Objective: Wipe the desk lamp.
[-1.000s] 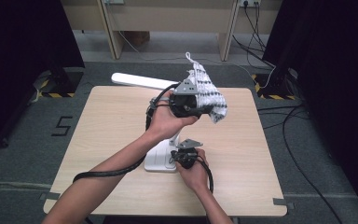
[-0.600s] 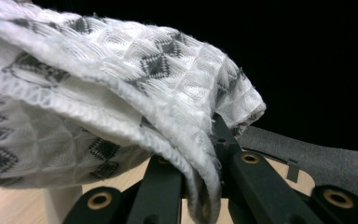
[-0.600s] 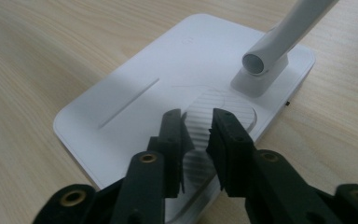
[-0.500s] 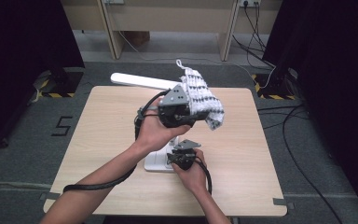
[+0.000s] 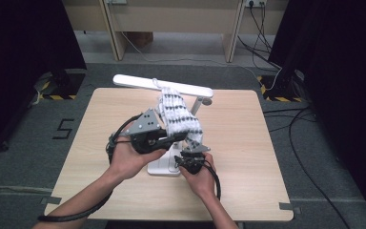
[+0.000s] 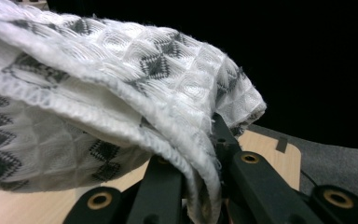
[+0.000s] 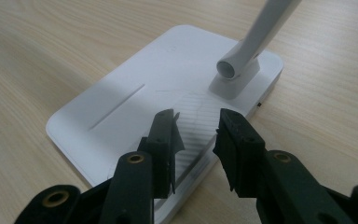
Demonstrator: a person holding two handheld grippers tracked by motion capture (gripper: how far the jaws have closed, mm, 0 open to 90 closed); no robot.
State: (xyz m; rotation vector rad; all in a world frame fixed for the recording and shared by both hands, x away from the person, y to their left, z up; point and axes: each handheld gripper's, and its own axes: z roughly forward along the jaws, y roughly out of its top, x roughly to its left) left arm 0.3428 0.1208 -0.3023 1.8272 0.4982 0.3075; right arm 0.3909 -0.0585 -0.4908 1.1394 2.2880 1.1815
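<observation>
My left gripper (image 5: 174, 139) is shut on a white cloth with a grey diamond pattern (image 5: 178, 117), held above the table. In the left gripper view the folded cloth (image 6: 98, 93) spills over my left gripper (image 6: 209, 149) and hides its jaw tips. The cloth's upper end crosses the white lamp's bar-shaped head (image 5: 138, 82); I cannot tell whether they touch. My right gripper (image 5: 190, 160) hovers at the near edge of the lamp's flat white base (image 7: 135, 107). Its jaws have just been opening, and my right gripper (image 7: 196, 126) stands open with nothing between the pads.
The lamp's white stem (image 7: 265, 28) rises from a socket at the base's far corner. The lamp stands mid-table on a light wooden tabletop (image 5: 248, 133). Black cables trail from both grippers. Dark floor and curtains surround the table.
My left hand has carried the cloth leftward and nearer to the person, a little lower. The right hand has stayed at the lamp's base.
</observation>
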